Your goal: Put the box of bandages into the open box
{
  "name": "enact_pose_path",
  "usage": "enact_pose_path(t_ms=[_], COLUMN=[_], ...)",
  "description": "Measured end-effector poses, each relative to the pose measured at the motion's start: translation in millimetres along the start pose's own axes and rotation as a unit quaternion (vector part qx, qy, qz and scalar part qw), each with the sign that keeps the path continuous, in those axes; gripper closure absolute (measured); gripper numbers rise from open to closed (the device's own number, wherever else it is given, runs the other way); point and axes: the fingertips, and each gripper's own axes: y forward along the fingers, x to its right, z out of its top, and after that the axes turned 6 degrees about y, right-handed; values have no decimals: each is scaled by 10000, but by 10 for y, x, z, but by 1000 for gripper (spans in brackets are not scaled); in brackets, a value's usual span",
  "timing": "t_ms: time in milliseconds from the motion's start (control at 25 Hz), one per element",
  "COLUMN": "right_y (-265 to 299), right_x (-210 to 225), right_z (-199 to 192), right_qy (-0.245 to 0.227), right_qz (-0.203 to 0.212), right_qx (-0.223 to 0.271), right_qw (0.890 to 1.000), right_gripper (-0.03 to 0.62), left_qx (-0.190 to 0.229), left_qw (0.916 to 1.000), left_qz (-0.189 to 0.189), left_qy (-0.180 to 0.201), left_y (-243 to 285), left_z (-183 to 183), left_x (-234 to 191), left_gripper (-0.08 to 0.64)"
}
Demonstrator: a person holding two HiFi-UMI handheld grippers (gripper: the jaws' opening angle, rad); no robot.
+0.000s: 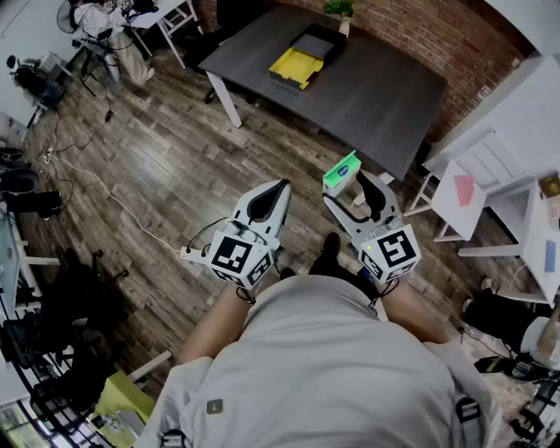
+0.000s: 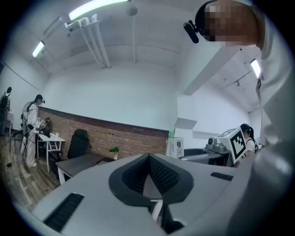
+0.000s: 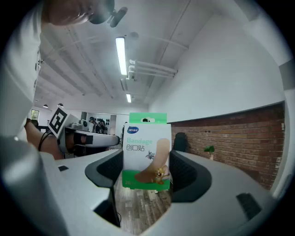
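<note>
The box of bandages (image 1: 342,171), green and white, is held up in the air between the pads of my right gripper (image 1: 350,185), which is shut on it. In the right gripper view the box (image 3: 146,150) stands upright between the two dark pads (image 3: 110,168). My left gripper (image 1: 267,198) is level beside it, shut, with nothing in it; its tips meet (image 2: 148,157). The open box (image 1: 302,59), black with a yellow lining, lies on the far side of the dark table (image 1: 376,96), well ahead of both grippers.
A small potted plant (image 1: 339,9) stands behind the open box by the brick wall. White furniture (image 1: 490,188) is at the right. Cables and a power strip (image 1: 191,254) lie on the wood floor. Another person (image 2: 32,131) stands far left by a white desk.
</note>
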Motion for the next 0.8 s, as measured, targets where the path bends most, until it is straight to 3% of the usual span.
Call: enact_pose_path(t_ms=[480, 800], right_y=[238, 445], right_x=[685, 1502], right_z=[-60, -51], right_qy=[133, 117], right_qz=[79, 224], right_qx=[-71, -64], right_qw=[9999, 9997], right_gripper=[282, 282], left_qx=[-81, -13], left_qw=[9999, 9994], left_qz=[86, 329], left_qy=[-15, 84], left_y=[681, 1470], left_z=[-148, -139], left_x=[-138, -214], left_gripper=[544, 545])
